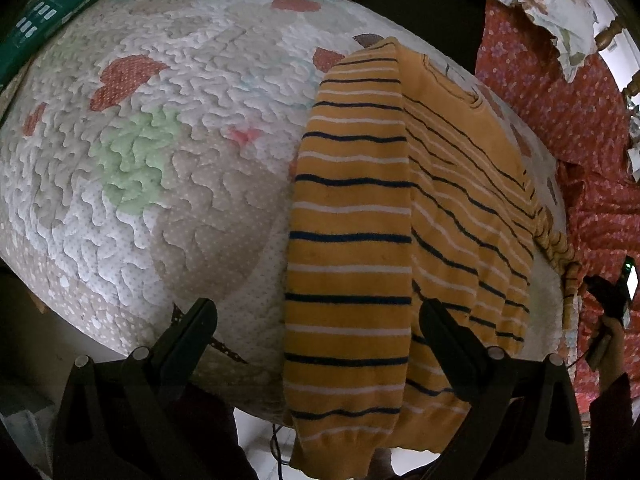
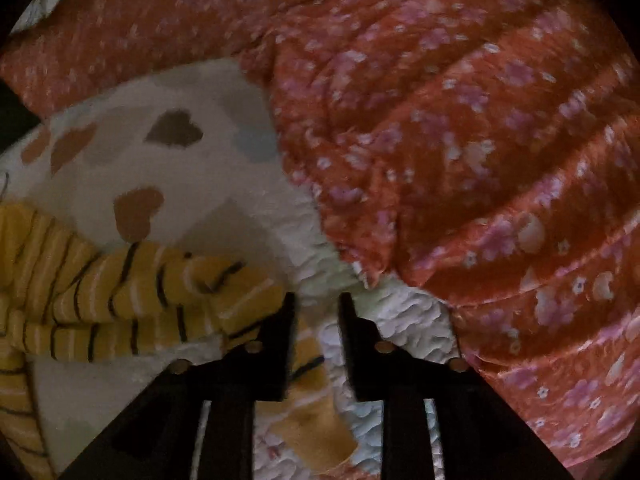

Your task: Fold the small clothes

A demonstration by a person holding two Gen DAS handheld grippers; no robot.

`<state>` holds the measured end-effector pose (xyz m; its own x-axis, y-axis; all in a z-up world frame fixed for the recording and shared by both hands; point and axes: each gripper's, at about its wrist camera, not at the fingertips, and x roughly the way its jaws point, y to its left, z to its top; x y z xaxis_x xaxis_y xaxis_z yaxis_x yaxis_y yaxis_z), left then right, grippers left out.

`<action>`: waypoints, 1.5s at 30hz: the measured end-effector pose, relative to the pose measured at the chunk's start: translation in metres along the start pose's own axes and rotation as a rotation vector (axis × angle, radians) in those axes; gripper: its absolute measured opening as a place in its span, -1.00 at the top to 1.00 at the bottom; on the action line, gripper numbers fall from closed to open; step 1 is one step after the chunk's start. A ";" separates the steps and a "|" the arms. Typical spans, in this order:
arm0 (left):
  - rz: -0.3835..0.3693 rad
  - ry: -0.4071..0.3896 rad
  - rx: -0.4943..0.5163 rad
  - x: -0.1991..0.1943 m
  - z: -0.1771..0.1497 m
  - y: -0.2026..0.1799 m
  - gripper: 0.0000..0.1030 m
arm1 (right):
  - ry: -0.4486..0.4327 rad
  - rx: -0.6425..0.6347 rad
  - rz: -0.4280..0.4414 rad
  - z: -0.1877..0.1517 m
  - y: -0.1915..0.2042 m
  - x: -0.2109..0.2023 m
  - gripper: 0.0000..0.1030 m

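Left wrist view: my left tool (image 1: 316, 328) hangs wide open over the striped sweater (image 1: 360, 220) at centre-right, one sleeve already folded across.

Right wrist view: my right tool (image 2: 316, 308), jaws apart and empty, sits by the other sleeve (image 2: 160, 292) at lower left on the quilt (image 2: 400, 320), ready to fold it.

A quilted bed cover (image 1: 160, 168) with heart patches spreads wide; a red floral blanket (image 2: 460, 140) lies bunched along its edge, dimly lit
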<state>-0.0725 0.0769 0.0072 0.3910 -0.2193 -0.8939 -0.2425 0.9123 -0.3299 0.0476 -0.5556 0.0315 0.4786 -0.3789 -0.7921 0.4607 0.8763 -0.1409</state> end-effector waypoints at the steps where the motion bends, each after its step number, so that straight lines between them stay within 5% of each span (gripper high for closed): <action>1: -0.003 0.001 0.001 0.001 0.001 0.000 -0.96 | -0.004 0.022 0.020 -0.004 -0.004 -0.004 -0.17; 4: -0.015 0.005 -0.005 0.003 0.002 -0.001 -0.96 | 0.044 0.088 0.133 -0.024 -0.007 -0.016 -0.17; 11: -0.008 -0.009 0.015 0.001 -0.002 -0.004 -0.96 | 0.283 0.071 0.639 -0.122 0.071 -0.052 -0.17; 16: -0.014 -0.019 0.003 -0.003 -0.005 0.002 -0.96 | 0.380 -0.017 0.767 -0.188 0.142 -0.074 -0.17; 19: -0.030 -0.028 -0.017 -0.007 -0.006 0.007 -0.96 | 0.319 -0.070 0.699 -0.213 0.171 -0.092 -0.22; 20: -0.035 -0.031 -0.023 -0.008 -0.006 0.009 -0.96 | 0.308 -0.098 0.701 -0.219 0.174 -0.099 -0.10; 21: -0.040 -0.034 -0.029 -0.009 -0.006 0.010 -0.96 | 0.314 -0.128 0.724 -0.220 0.179 -0.102 0.17; 22: -0.043 -0.036 -0.033 -0.009 -0.006 0.011 -0.96 | 0.322 -0.149 0.741 -0.222 0.182 -0.105 0.80; 28: -0.058 -0.049 -0.033 -0.013 -0.006 0.012 -0.96 | 0.323 -0.088 0.669 -0.218 0.142 -0.103 0.91; 36: -0.065 -0.043 -0.035 -0.012 -0.005 0.012 -0.96 | 0.347 -0.031 0.611 -0.209 0.090 -0.097 0.90; 40: -0.055 -0.031 -0.036 -0.009 -0.005 0.012 -0.96 | 0.278 0.117 0.585 -0.167 0.033 -0.079 0.82; 42: -0.051 -0.024 -0.042 -0.007 -0.004 0.012 -0.96 | 0.204 0.186 0.530 -0.138 0.002 -0.064 0.47; 44: -0.048 -0.019 -0.047 -0.005 -0.003 0.011 -0.96 | 0.112 0.194 0.416 -0.108 -0.019 -0.047 -0.09; 45: -0.045 -0.015 -0.048 -0.004 -0.003 0.010 -0.96 | 0.089 0.178 0.378 -0.100 -0.025 -0.041 -0.10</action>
<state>-0.0791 0.0859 0.0064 0.4156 -0.2544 -0.8732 -0.2666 0.8838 -0.3844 -0.0580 -0.5323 0.0078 0.5757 -0.0072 -0.8177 0.3913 0.8804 0.2678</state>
